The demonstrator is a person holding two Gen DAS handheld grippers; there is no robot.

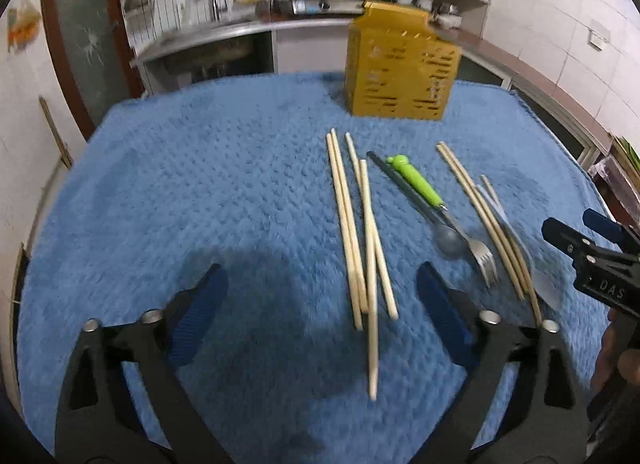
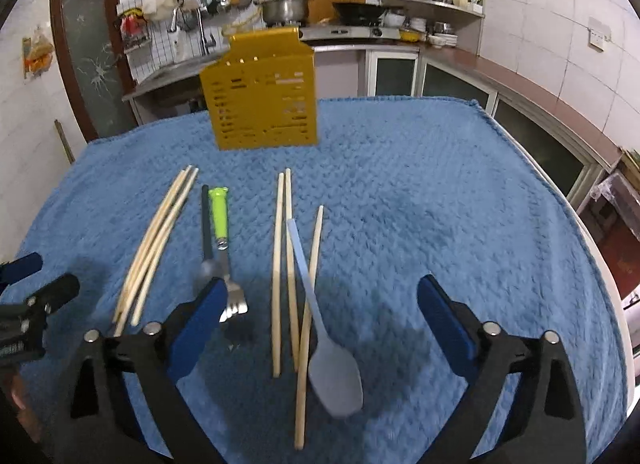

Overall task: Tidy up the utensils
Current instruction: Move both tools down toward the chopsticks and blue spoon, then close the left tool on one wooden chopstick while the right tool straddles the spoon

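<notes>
While a blue knitted cloth [image 2: 420, 192] covers the whole table, a yellow slotted utensil holder [image 2: 262, 94] stands upright near its far edge, with a kitchen counter [image 2: 520, 76] and a steel pot [image 2: 285, 7] behind it. Both grippers hang over the near side with their jaws spread wide and nothing between the blue pads: the left gripper [image 1: 322, 306] is above bare cloth and the near ends of a bundle of four wooden chopsticks [image 1: 358, 232], and the right gripper [image 2: 322, 316] is above three more chopsticks [image 2: 290, 272] and a pale blue plastic spoon [image 2: 328, 352]. That spoon lies across those three chopsticks, its bowl nearest the camera. Between the two chopstick groups lie a green-handled fork [image 2: 224, 240] and, just beside it on the left, a dark-handled spoon [image 2: 206, 248], the two almost parallel, heads toward the near side. All of the cutlery lies flat on the cloth, apart from the holder.
</notes>
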